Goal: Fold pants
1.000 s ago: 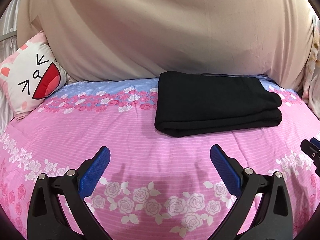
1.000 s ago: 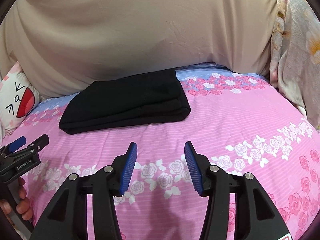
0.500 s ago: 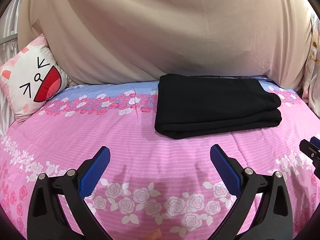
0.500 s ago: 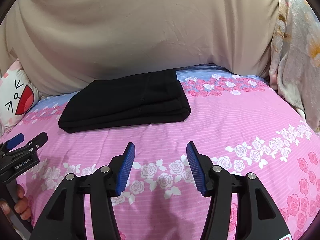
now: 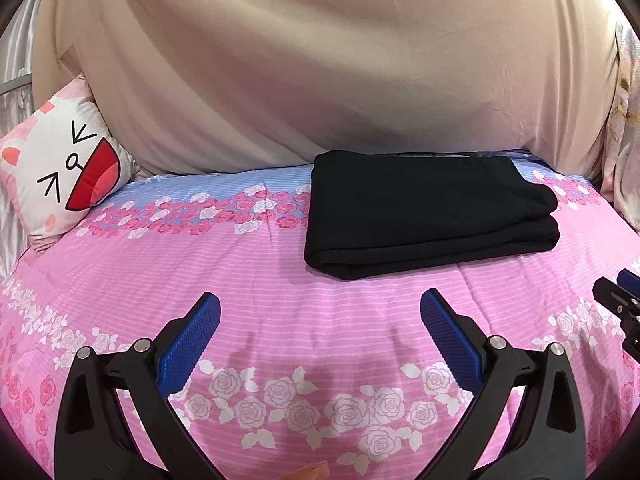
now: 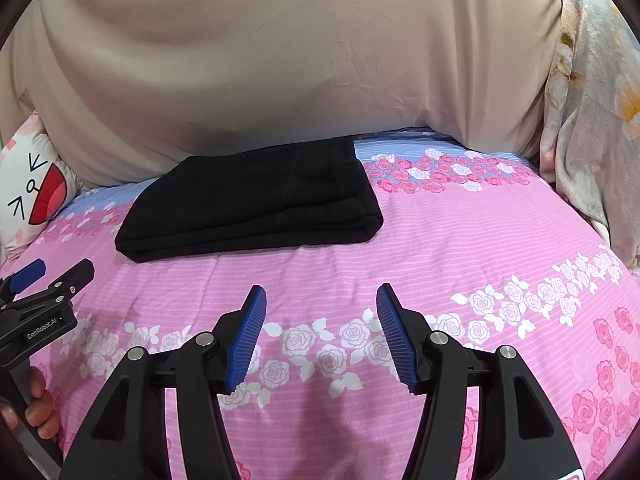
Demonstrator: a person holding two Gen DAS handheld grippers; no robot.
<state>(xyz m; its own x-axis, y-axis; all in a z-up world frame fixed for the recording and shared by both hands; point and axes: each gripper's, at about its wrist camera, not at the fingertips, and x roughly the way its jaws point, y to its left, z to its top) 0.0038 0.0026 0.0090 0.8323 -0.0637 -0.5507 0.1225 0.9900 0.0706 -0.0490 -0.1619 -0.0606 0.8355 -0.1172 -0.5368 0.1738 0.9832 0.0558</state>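
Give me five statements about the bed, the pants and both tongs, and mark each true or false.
1. The black pants lie folded on the pink floral bedspread. True.
2. The left tongs are shut on the pants. False: they are open and empty, apart from the pants.
3. The right tongs are open, holding nothing. True.
4. The cat-face pillow lies on top of the pants. False: it leans at the bed's far left, apart from them.
5. The pants hang over the beige cloth. False: they lie flat in front of it.
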